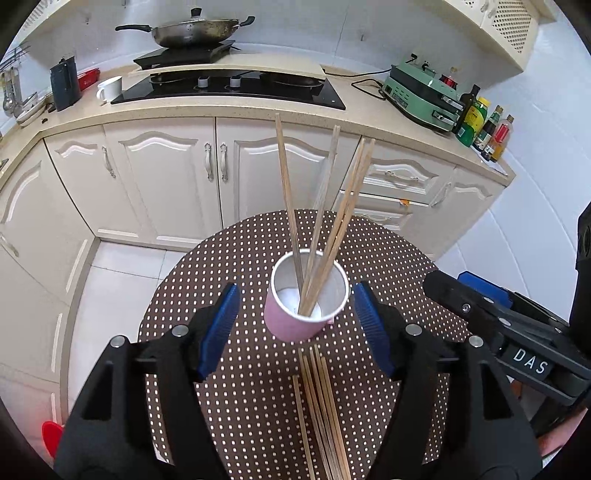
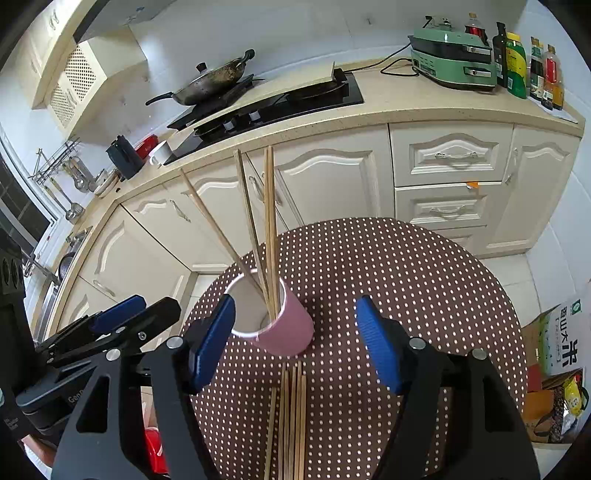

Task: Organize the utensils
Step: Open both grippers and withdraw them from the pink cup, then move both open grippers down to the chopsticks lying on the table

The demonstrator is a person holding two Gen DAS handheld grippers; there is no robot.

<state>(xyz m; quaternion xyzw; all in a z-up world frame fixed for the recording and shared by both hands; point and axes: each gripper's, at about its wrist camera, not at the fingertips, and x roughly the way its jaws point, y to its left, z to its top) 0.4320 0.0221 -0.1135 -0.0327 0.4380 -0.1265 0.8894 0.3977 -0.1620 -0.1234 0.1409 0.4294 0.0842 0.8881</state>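
Note:
A pink cup (image 1: 295, 325) stands on the round brown dotted table (image 1: 229, 280) and holds several wooden chopsticks (image 1: 332, 229) that lean outward. More chopsticks (image 1: 321, 410) lie flat in a bundle on the table just in front of the cup. My left gripper (image 1: 295, 328) is open and empty, its blue pads either side of the cup, above the table. In the right wrist view the cup (image 2: 284, 328), its standing chopsticks (image 2: 269, 229) and the loose bundle (image 2: 291, 417) show too. My right gripper (image 2: 293, 343) is open and empty, hovering over the bundle.
Cream kitchen cabinets (image 1: 166, 173) and a counter with a black hob (image 1: 236, 88), a wok (image 1: 192, 31) and a green appliance (image 1: 421, 92) stand behind the table. Bottles (image 1: 480, 125) line the counter's right end. A cardboard box (image 2: 554, 362) sits on the floor right.

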